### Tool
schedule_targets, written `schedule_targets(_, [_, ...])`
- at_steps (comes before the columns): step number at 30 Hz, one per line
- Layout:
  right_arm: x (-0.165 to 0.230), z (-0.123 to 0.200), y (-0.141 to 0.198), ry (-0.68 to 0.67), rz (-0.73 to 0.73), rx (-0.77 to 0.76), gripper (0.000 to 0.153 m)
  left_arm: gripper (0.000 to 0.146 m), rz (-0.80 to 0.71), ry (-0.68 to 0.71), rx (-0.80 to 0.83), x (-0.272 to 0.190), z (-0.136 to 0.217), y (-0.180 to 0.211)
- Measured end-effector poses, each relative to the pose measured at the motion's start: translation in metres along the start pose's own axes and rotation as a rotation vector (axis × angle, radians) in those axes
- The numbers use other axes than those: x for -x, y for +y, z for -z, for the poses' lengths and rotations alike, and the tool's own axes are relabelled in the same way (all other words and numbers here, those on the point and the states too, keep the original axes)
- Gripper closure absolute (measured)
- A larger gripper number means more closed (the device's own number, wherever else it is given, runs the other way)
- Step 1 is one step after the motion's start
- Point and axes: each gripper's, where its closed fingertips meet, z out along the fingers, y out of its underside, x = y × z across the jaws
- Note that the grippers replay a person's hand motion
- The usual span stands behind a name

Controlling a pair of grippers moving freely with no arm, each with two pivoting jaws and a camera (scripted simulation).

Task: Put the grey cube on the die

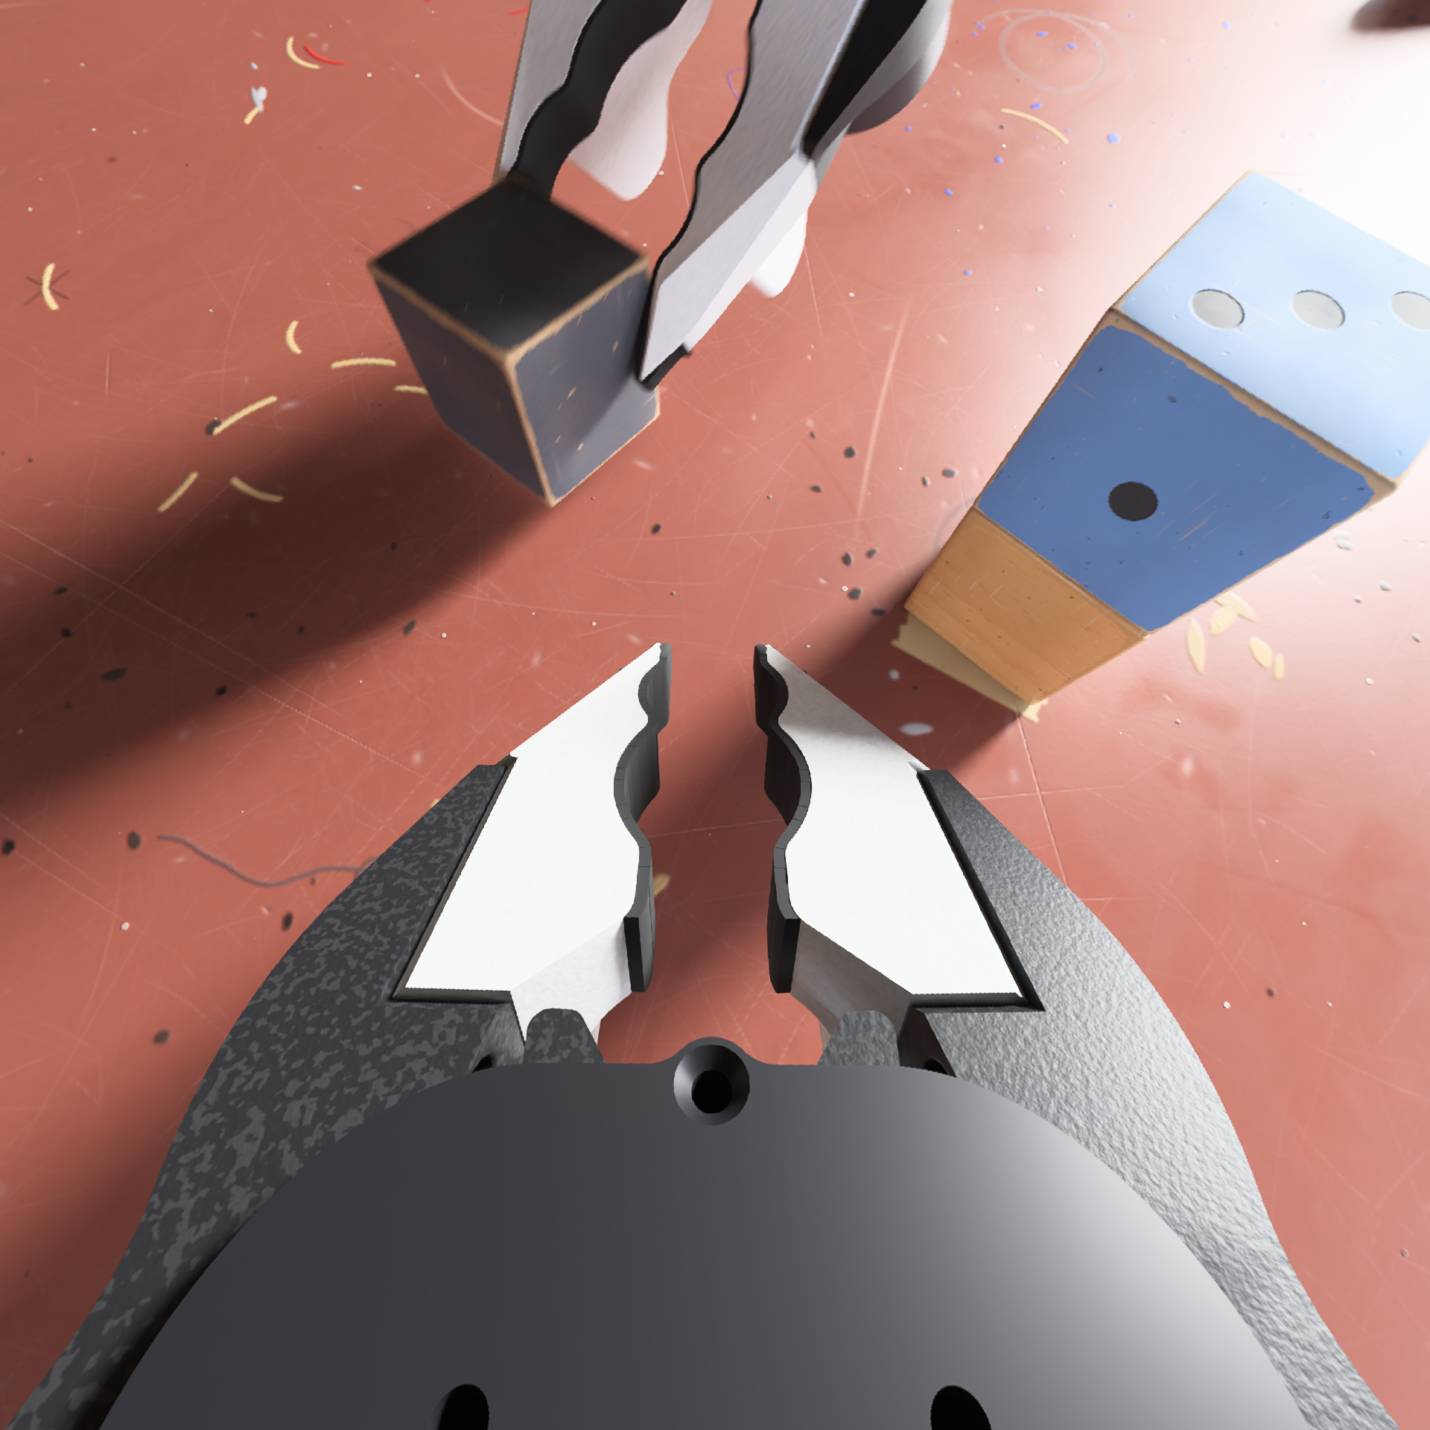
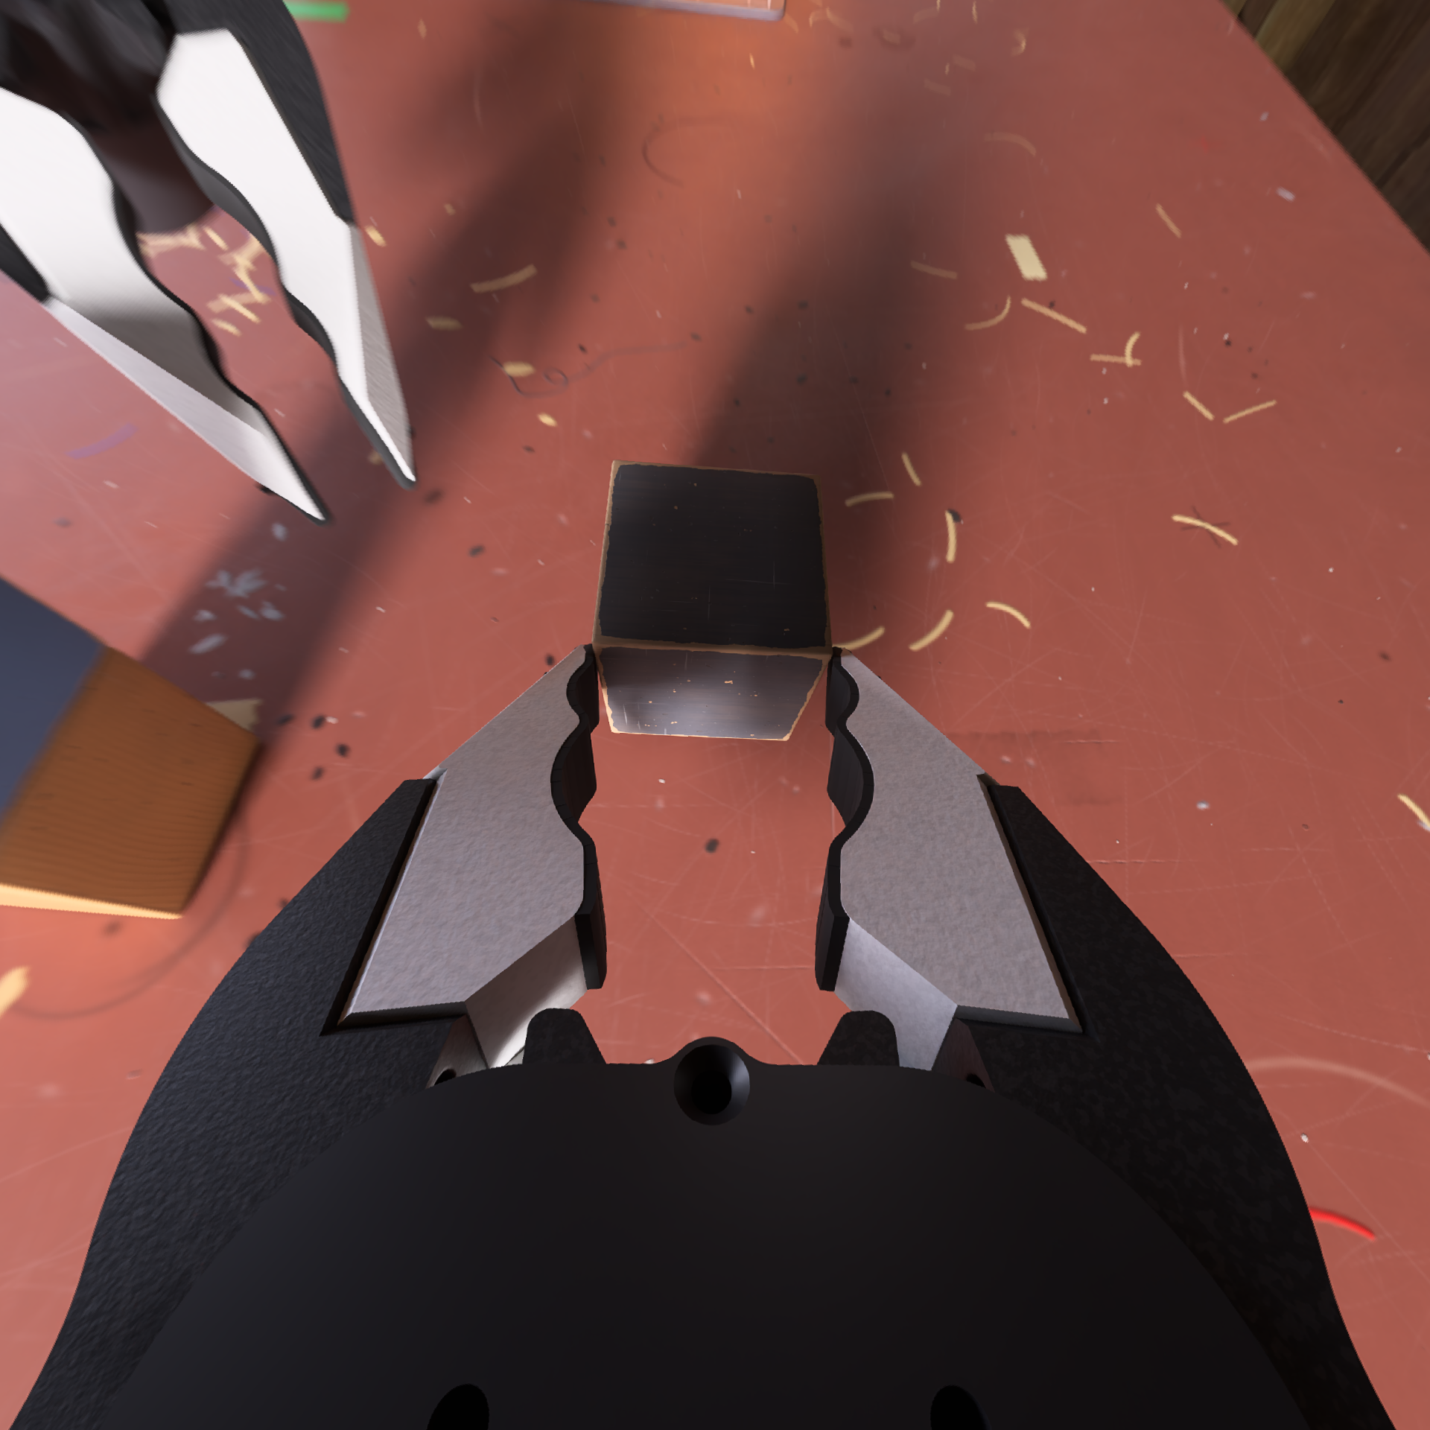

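Note:
The grey cube [image 1: 503,271] is dark with worn pale edges and sits between the fingertips of my right gripper [image 2: 712,658]. Both tips press its sides, and the cube [image 2: 708,565] looks blurred, just above the red table. In the left wrist view the right gripper [image 1: 588,278] reaches down from the top. The die [image 1: 1161,480] is a big wooden block with blue, light blue and bare wood faces, standing to the right of the cube. It shows at the left edge of the right wrist view [image 2: 93,774]. My left gripper [image 1: 712,658] is empty with a narrow gap between its fingers, and hovers near the die [image 2: 364,499].
The red table [image 1: 309,735] is scratched and strewn with wood shavings and dark specks. Its edge runs along the upper right of the right wrist view [image 2: 1308,131], with wooden floor [image 2: 1377,93] beyond. A flat grey thing [image 2: 696,6] lies at the top edge.

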Motion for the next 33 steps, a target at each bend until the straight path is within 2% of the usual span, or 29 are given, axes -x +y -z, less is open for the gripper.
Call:
schedule_targets(6, [0.032,0.047,-0.05,-0.013,-0.046,-0.128,0.093,0.125,0.02,-0.021,-0.013,0.008,0.002,0.001])
schedule_targets(13, [0.101,0.091,-0.084,-0.007,-0.021,-0.131,0.093,0.125,0.031,-0.031,-0.017,0.011,0.002,0.001])
schedule_targets(20, [0.143,0.093,-0.076,-0.011,-0.032,-0.05,0.093,0.125,0.032,-0.04,-0.017,0.013,0.001,0.002])
schedule_targets(28, [0.147,0.087,-0.07,0.003,-0.024,0.011,0.093,0.126,0.051,-0.047,-0.013,0.018,0.0,0.005])
schedule_targets(33, [0.15,0.091,-0.072,0.03,-0.027,-0.001,0.093,0.125,0.042,-0.046,-0.017,0.016,0.001,0.002])
